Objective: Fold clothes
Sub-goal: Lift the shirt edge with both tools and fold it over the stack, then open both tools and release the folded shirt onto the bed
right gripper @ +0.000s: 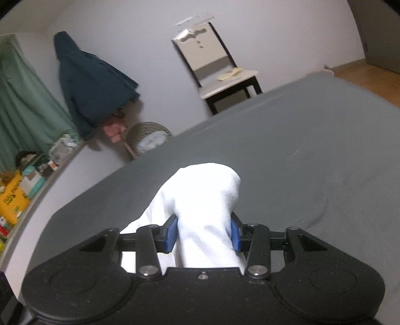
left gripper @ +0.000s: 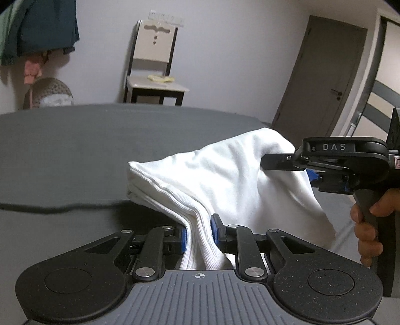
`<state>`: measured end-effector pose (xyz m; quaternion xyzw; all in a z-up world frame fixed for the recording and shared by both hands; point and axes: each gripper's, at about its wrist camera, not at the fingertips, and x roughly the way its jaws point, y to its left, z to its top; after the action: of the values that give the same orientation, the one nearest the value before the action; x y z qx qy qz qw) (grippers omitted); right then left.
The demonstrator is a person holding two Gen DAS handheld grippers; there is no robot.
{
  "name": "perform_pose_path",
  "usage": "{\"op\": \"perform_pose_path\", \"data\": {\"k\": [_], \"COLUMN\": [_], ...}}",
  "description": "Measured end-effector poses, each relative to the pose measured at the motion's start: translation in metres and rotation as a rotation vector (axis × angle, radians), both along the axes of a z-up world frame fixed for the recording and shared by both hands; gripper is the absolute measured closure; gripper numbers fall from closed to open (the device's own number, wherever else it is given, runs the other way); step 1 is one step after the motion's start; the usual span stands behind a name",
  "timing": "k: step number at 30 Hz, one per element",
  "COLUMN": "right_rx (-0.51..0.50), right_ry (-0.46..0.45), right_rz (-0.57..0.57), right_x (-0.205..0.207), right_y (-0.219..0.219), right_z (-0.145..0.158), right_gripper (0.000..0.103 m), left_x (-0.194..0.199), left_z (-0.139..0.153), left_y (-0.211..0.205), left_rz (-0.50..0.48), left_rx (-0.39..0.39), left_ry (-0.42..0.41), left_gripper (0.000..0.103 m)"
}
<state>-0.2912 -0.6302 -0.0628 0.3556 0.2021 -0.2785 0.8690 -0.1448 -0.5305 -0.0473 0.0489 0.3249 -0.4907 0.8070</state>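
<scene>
Overhead, white garment [left gripper: 225, 172] above grey bed [left gripper: 75, 150]; chair [left gripper: 155, 62] against wall.

White garment [left gripper: 225, 175]: bunched, so I could not tell what kind of clothing it was; its lower part ran out of sight behind the body of my left hand-held gripper [left gripper: 198, 235].
Right hand-held gripper [left gripper: 275, 162]: in the left wrist view its tips were buried in cloth, its rear cut off by the frame edge.
Hand [left gripper: 367, 225]: only the fingers on the handle showed.
Wall plate [left gripper: 166, 18] above the chair [left gripper: 152, 62]: markings too small to read.
Shelf clutter [right gripper: 15, 195]: blurred, labels unreadable.
Basket [right gripper: 150, 137]: contents indistinct.
</scene>
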Motion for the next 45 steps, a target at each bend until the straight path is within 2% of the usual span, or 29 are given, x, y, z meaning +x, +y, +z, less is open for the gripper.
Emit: {"op": "perform_pose_path", "data": {"k": [4,7,8,9,10,12,15,17,19,20,21,22,23,26,29,32,35,36,38,42,45], "right_rx": [0.037,0.072,0.062,0.046,0.030,0.014,-0.020,-0.044,-0.059,-0.073,-0.089,-0.105,-0.144,-0.253,-0.335,-0.325,-0.284,-0.295,-0.329,-0.249,-0.201], "right_ry": [-0.012,-0.011,0.016,0.037,0.056,0.062,0.050,0.005,-0.041,-0.043,-0.044,-0.044,-0.025,0.057,0.123,0.122,0.112,0.126,0.158,0.167,0.192], "right_rz": [-0.050,-0.102,-0.109,-0.119,-0.129,-0.155,-0.197,-0.200,-0.172,-0.148,-0.123,-0.099,-0.079,-0.050,-0.055,-0.075,-0.099,-0.091,-0.075,-0.105,-0.116], "right_x": [-0.003,-0.011,-0.011,-0.012,-0.013,-0.021,-0.035,-0.045,-0.051,-0.048,-0.045,-0.042,-0.038,-0.020,-0.004,0.002,0.007,0.009,0.012,-0.004,-0.017], "right_y": [-0.019,-0.021,-0.020,-0.018,-0.016,-0.009,0.003,0.014,0.023,0.026,0.029,0.032,0.037,0.043,0.044,0.038,0.031,0.032,0.036,0.041,0.057], "right_z": [-0.030,-0.046,-0.048,-0.047,-0.046,-0.038,-0.022,-0.010,-0.002,0.000,0.001,0.003,0.002,-0.006,-0.018,-0.029,-0.041,-0.043,-0.047,-0.038,-0.029], "right_gripper": [0.060,0.051,0.043,0.036,0.034,0.034,0.034,0.034,0.042,0.047,0.050,0.050,0.053,0.055,0.056,0.059,0.056,0.055,0.055,0.056,0.056], "left_x": [0.006,0.009,0.010,0.012,0.012,0.011,0.011,0.006,0.000,-0.003,-0.006,-0.008,-0.009,-0.008,-0.008,0.000,0.009,0.008,0.008,0.005,-0.004], "left_z": [-0.018,-0.029,-0.034,-0.038,-0.042,-0.050,-0.048,-0.040,-0.027,-0.019,-0.012,-0.005,0.000,0.004,-0.007,-0.023,-0.046,-0.054,-0.065,-0.058,-0.043], "left_y": [-0.014,-0.009,-0.006,-0.001,0.003,0.006,0.016,0.025,0.032,0.034,0.035,0.032,0.024,-0.012,-0.046,-0.064,-0.070,-0.071,-0.067,-0.054,-0.042], "left_rz": [0.037,0.063,0.072,0.083,0.099,0.134,0.165,0.188,0.192,0.189,0.179,0.152,0.118,0.033,0.018,0.029,0.056,0.061,0.040,0.019,0.028], "left_rx": [0.000,0.000,-0.002,-0.011,-0.017,-0.012,-0.005,-0.021,-0.089,-0.133,-0.175,-0.205,-0.215,-0.179,-0.136,-0.112,-0.068,-0.031,-0.022,-0.021,-0.027], "left_ry": [0.016,0.045,0.065,0.091,0.106,0.110,0.122,0.102,0.044,0.008,-0.028,-0.063,-0.098,-0.182,-0.189,-0.162,-0.117,-0.123,-0.152,-0.159,-0.211], "left_gripper": [0.084,0.084,0.084,0.076,0.072,0.050,0.042,0.042,0.041,0.038,0.027,0.023,0.022,0.022,0.022,0.022,0.022,0.022,0.022,0.022,0.022]}}
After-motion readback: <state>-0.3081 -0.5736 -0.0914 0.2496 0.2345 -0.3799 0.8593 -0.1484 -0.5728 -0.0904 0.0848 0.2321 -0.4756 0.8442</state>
